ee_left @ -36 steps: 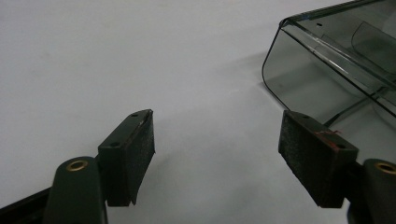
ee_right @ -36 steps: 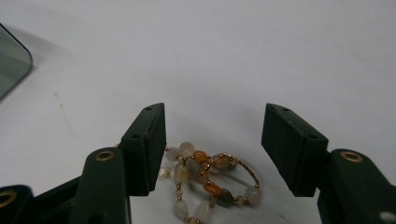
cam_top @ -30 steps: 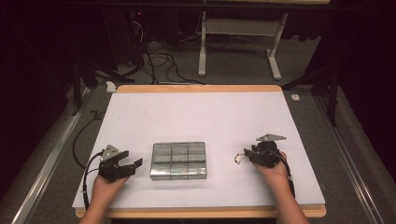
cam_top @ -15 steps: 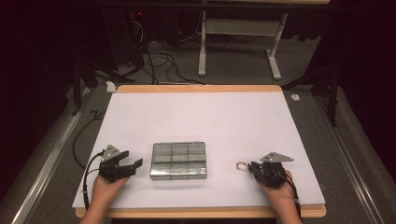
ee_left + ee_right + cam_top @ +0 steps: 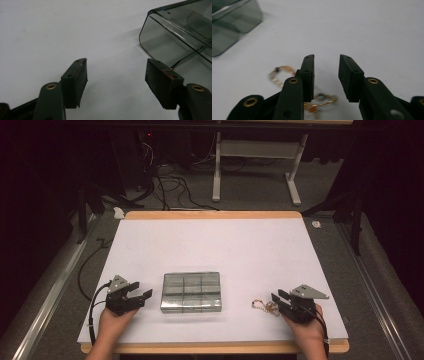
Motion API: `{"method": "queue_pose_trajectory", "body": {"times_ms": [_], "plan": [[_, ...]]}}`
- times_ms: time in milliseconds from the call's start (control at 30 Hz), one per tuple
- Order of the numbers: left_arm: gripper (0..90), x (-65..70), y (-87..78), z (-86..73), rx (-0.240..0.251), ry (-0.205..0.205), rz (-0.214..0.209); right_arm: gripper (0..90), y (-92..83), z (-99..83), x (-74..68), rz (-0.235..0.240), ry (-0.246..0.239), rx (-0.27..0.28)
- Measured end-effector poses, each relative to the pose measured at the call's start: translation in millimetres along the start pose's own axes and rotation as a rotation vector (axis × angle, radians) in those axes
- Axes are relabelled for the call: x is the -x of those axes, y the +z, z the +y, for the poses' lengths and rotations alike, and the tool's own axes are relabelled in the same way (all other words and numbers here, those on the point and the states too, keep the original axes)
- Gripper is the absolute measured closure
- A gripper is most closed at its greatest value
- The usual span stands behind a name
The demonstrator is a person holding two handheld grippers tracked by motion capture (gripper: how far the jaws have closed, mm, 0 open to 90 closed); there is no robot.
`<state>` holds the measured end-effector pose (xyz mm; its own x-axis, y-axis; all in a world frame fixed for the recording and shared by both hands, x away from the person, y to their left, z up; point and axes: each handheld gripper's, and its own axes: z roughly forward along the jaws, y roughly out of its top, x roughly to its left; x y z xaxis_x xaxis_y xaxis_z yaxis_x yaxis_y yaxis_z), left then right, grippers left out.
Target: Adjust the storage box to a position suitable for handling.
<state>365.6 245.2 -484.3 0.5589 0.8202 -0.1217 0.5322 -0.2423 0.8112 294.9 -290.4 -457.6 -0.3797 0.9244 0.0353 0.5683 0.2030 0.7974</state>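
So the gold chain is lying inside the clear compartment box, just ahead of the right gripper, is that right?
Not quite. The gold chain lies on the white table, outside the clear compartment box, between it and the right gripper. The high view shows this.

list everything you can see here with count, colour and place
compartment box: 1, clear smoky grey, near-centre of the table
chain: 1, gold, lying on the table just ahead of the right gripper, partly under its jaws
table: 1, white top with a wooden edge, centre
cables: several, black, on the floor beyond the table
stand: 1, pale grey, on the floor behind the table
left gripper: 1, black, left of the box, open, nothing between its jaws
right gripper: 1, black, right of the box, open over the chain
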Motion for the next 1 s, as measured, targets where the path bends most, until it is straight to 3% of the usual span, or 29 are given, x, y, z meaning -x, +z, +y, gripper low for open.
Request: {"method": "queue_pose_trajectory", "body": {"times_ms": [167,267,433,600,700,767,1000], "plan": [[39.2,0.1,-0.1,0.0,0.0,0.002,0.0,65.3,9.9,-3.6,29.5,-0.086,0.03,-0.005],[42.0,1.8,0.2,0.1,-0.003,0.021,-0.001,65.3,13.5,-9.2,38.4,-0.113,0.059,-0.006],[44.6,5.6,2.1,1.1,-0.029,0.06,0.011,67.4,11.5,-13.3,39.5,-0.132,0.085,0.028],[65.1,6.7,1.1,1.0,-0.02,0.068,0.003,66.8,12.0,-13.5,40.6,-0.139,0.097,0.024],[79.4,12.9,0.5,2.0,-0.018,0.023,-0.027,65.8,13.3,-12.9,39.8,-0.14,0.094,0.01],[86.3,20.7,3.4,3.2,-0.022,0.023,-0.028,65.2,12.7,-13.2,40.4,-0.133,0.096,0.018],[89.6,39.6,16.0,7.4,-0.051,0.042,-0.059,64.3,12.5,-13.4,40.9,-0.12,0.09,0.023]]}}
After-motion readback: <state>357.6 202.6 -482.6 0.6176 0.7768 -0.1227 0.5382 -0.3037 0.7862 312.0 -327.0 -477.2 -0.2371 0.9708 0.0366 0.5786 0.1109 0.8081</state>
